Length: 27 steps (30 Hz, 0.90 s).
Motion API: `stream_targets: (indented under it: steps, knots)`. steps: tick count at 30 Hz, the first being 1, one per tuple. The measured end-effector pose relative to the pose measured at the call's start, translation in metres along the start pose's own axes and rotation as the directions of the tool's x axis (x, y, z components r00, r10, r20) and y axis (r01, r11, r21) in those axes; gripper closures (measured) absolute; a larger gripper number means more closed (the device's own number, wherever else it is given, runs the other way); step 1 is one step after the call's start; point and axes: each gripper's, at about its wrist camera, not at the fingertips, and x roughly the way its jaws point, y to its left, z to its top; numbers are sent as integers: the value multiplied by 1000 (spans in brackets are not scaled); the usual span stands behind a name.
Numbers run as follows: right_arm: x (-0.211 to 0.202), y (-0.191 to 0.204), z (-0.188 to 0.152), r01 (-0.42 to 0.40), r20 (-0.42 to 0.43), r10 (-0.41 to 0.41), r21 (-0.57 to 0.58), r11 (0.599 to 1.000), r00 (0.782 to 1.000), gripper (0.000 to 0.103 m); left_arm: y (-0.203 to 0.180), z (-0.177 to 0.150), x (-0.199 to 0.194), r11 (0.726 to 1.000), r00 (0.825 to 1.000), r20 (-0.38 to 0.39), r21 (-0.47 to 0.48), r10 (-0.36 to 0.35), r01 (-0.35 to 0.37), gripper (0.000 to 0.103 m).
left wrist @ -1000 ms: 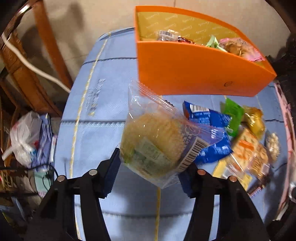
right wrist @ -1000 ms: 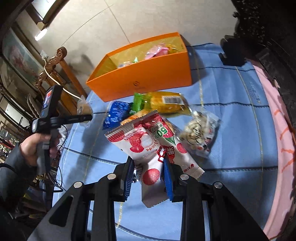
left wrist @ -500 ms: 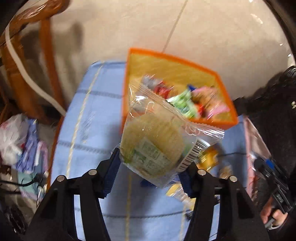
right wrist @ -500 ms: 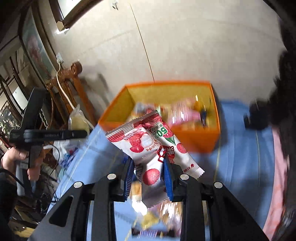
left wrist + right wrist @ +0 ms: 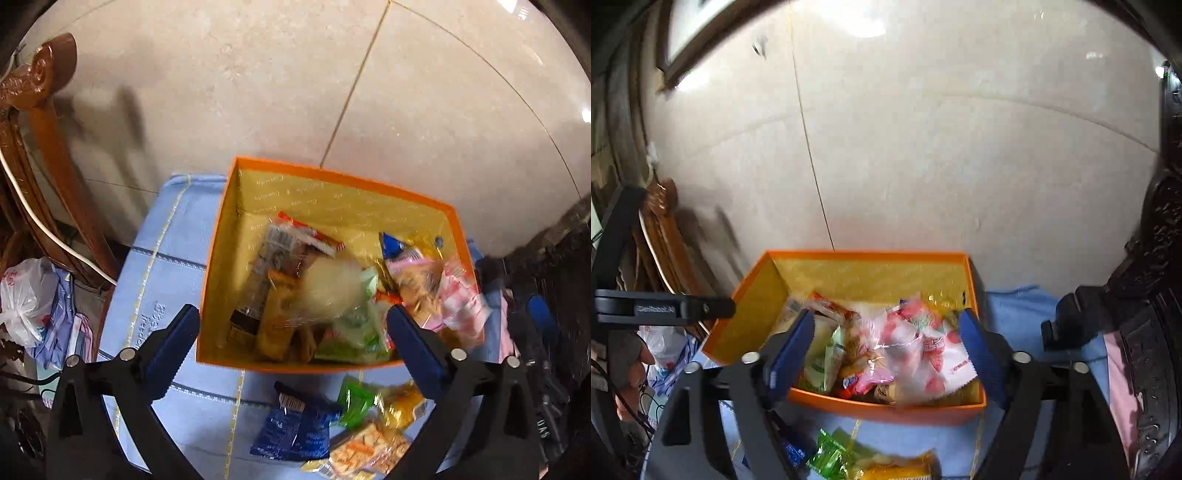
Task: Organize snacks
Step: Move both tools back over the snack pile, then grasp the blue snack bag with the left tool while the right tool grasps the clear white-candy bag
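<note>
An orange box [image 5: 216,258] with a yellow lining holds several snack packets. My left gripper [image 5: 291,314] hangs above it, its jaws opening wide, and a blurred clear bag of pale round cake [image 5: 332,291] drops free between them into the box. My right gripper [image 5: 886,321] is over the same orange box [image 5: 886,411], jaws opening, and the white-and-red strawberry packets [image 5: 923,358] lie loose on the pile, clear of the pads. On the blue cloth in front lie a blue packet [image 5: 295,428], a green packet [image 5: 356,400] and a cracker packet [image 5: 365,446].
A carved wooden chair [image 5: 48,147] with a white cable and a plastic bag [image 5: 26,299] stands left of the table. Dark carved furniture [image 5: 1152,295] rises on the right. Pale floor tiles lie beyond the box. A hand [image 5: 631,365] holds the left gripper's handle.
Both grippers rose and moved over the orange box. The left let go of the clear cake bag and the right let go of the strawberry packets; both bundles now sit in the box.
</note>
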Motion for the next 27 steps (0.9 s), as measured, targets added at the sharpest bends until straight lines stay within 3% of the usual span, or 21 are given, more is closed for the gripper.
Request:
stream_targets:
  steps: [7,14,20,27]
  knots:
    - [-17,-22,-34,-21,-86,27,64,998,996,21,9,-31,4,1000,997,-73,8,-5,6,4]
    - [-52,-27,-87,-16,-160,33,107,994,986,19,8,-80,17,991,986,-137,107,90,-76,4]
    - [-78,-28,-143,34,-245,-5,116,993,970,12,-3,-126,39,981,969,-220,177,112,-73,4]
    - [-93,-46,-183,92,-314,-32,179,979,949,11,-6,-151,73,978,954,-267,190,139,-89,4]
